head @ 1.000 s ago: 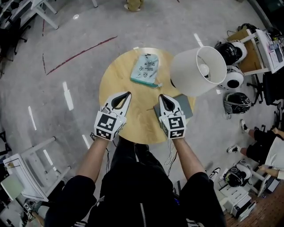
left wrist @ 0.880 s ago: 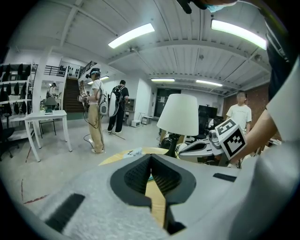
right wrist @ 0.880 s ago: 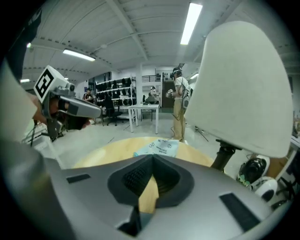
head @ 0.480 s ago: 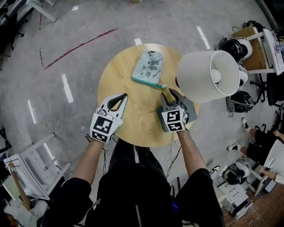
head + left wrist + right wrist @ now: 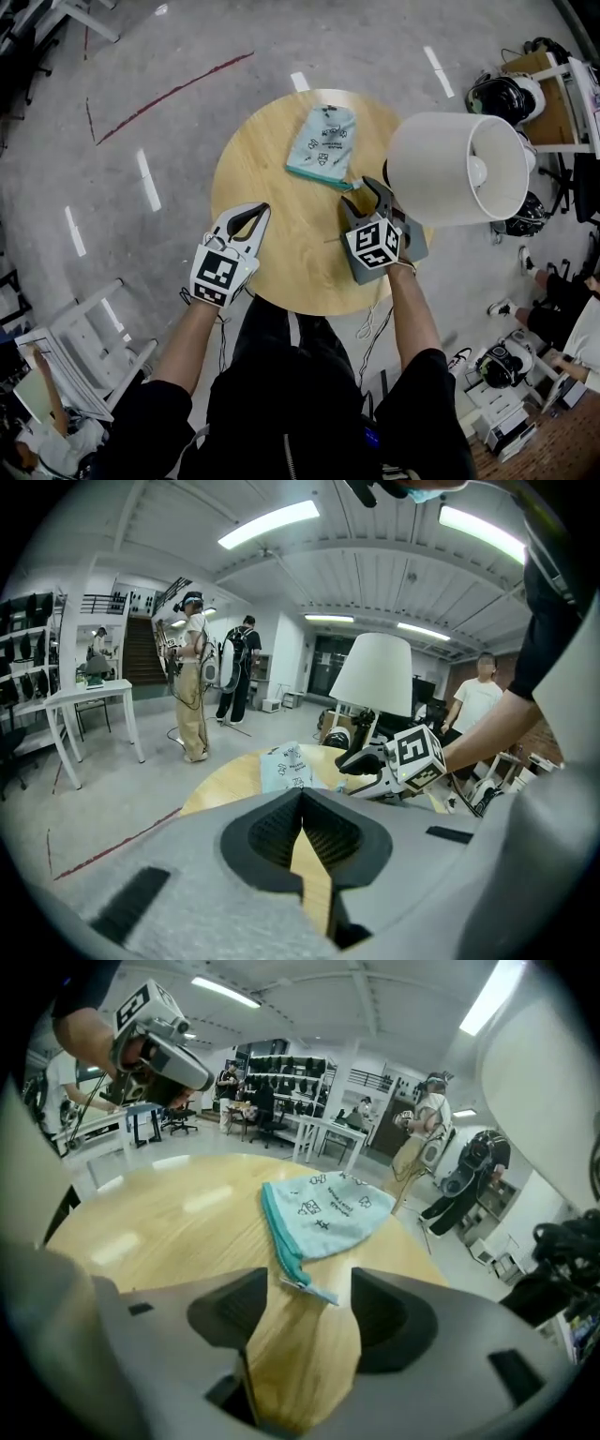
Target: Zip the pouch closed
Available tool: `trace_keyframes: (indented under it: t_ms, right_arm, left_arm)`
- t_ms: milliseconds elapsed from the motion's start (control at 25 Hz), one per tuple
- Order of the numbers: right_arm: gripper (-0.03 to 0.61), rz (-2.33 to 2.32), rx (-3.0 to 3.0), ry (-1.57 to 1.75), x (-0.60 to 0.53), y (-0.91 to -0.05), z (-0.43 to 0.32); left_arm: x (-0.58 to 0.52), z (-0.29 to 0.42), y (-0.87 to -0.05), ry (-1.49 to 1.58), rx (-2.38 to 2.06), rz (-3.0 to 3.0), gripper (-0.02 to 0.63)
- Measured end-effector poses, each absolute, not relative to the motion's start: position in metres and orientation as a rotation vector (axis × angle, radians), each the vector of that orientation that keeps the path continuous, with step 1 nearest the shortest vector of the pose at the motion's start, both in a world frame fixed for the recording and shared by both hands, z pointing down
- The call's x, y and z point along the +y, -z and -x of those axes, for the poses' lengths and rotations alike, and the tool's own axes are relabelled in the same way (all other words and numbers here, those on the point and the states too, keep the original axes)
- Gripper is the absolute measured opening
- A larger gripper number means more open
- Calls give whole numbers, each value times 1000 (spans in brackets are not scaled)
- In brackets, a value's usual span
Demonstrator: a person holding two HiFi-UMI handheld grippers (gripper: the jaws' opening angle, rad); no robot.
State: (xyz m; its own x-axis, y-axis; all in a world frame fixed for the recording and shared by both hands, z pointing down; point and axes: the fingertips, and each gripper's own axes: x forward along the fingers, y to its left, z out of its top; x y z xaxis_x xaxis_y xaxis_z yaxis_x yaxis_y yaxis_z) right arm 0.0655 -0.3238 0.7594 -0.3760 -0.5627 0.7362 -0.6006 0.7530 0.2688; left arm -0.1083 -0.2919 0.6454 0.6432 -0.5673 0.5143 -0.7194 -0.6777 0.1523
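A light teal pouch [image 5: 323,141] with printed marks lies flat on the far half of the round wooden table [image 5: 281,262]. Its zipper edge faces me and the pull tab [image 5: 345,185] sticks out at the near right corner. My right gripper [image 5: 364,195] is just short of that corner, rolled to one side. Its jaws have just been opening and stand wide. In the right gripper view the pull tab [image 5: 314,1288] lies between the tips of the right gripper [image 5: 307,1281], untouched. My left gripper [image 5: 261,210] hangs over the table's near left edge, shut and empty.
A lamp with a big white shade [image 5: 459,169] stands at the table's right edge, close above my right gripper, on a grey base [image 5: 415,246]. Helmets [image 5: 506,94] lie on the floor at right. A white rack [image 5: 75,347] stands at lower left. People stand in the background.
My right gripper moved forward to the pouch's near corner, rolled over and went from shut to wide open. The left gripper sank slightly and stayed shut.
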Motion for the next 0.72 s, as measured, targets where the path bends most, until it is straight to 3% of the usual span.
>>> trace_keyframes:
  t_ms: [120,320,720]
  right_arm:
    - [270,-831,-2079,-134,-326,-769,-63]
    - [183,-761,-2099,-263,-315,-777,-61]
    - [142,-703,-2133,-306,-294,-776,-47]
  left_arm:
    - [-291,112,-650,-630,-1025,-2505,6]
    - [-290,114,-656,-624,-1043,-2459,6]
    - [-283,108,-652,-581,-1052,-2458,6]
